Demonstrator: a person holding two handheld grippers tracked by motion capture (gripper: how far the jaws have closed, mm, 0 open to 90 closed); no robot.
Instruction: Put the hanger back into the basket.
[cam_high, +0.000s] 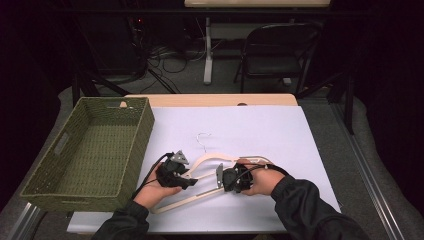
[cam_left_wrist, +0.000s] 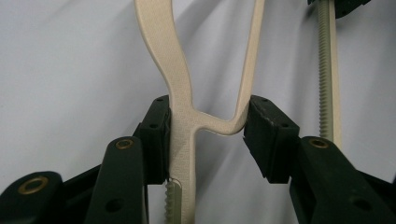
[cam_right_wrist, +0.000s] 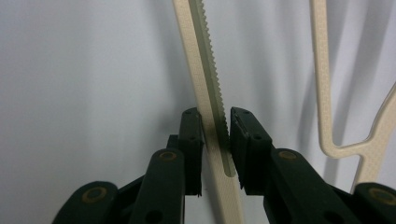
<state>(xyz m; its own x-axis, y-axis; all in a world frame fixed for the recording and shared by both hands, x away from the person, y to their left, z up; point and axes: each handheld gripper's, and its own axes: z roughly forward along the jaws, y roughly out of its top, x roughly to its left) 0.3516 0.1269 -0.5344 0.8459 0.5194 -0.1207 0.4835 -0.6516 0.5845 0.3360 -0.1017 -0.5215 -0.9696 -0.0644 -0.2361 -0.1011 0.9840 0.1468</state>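
Now, both hands are down on the white counter (cam_high: 260, 130), working a cream-coloured clothes hanger (cam_high: 207, 161) that lies flat near the front edge, its wire hook (cam_high: 202, 140) pointing away from the person. The woven green basket (cam_high: 127, 150) sits at the left, and from the high view I see nothing in it.

The left tongs (cam_left_wrist: 205, 123) straddle the spot where the hanger's shoulder arm forks off from the lower bar. One pad presses flat against the arm and the other touches the curved corner, so they pinch the fork with the jaws about half spread. The right tongs (cam_right_wrist: 216, 130) sit farther along the toothed lower bar (cam_right_wrist: 208, 84), jaws nearly together around it. The far pad rests on the bar; on the toothed side there may be a hair of daylight, though the angle makes that hard to call, and I read it as a light pinch at most.

So, as I judge it, the grasp is close to set at both points, but the hanger is not yet off the counter. Everything after that is left: lifting it level between the two hands and carrying it over to the basket, if that is where it goes.
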